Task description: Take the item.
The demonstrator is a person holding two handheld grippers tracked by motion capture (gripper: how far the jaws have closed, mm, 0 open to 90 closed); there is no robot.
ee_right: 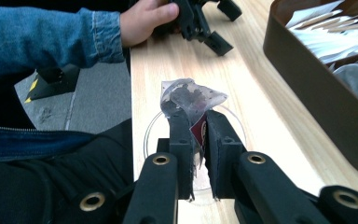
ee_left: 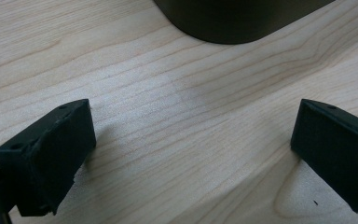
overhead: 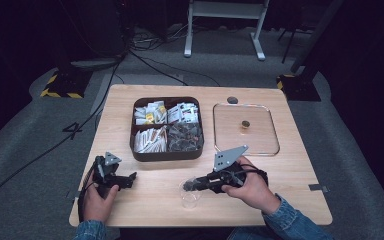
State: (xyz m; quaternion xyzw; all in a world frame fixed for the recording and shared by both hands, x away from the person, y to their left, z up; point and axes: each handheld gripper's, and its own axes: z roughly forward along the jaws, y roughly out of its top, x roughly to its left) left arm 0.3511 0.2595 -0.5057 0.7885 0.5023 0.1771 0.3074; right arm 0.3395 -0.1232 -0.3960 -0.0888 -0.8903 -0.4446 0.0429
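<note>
My right gripper (overhead: 191,185) (ee_right: 197,119) is shut on a grey translucent sachet (ee_right: 192,97), pinching its lower part. The sachet hangs just over the mouth of a clear plastic cup (overhead: 190,199) (ee_right: 148,136) that stands near the table's front edge. My left gripper (overhead: 129,179) (ee_left: 191,140) rests low over the wood at the front left, jaws wide open with nothing between them. In the right gripper view the left gripper (ee_right: 223,25) lies farther off, with a hand around its body.
A dark brown tray (overhead: 167,156) (ee_left: 242,21) (ee_right: 307,93) with four compartments of packets and sachets stands mid-table. A clear square lid (overhead: 262,144) with a small gold knob (overhead: 245,124) lies to its right. The table's front edge is close to the cup.
</note>
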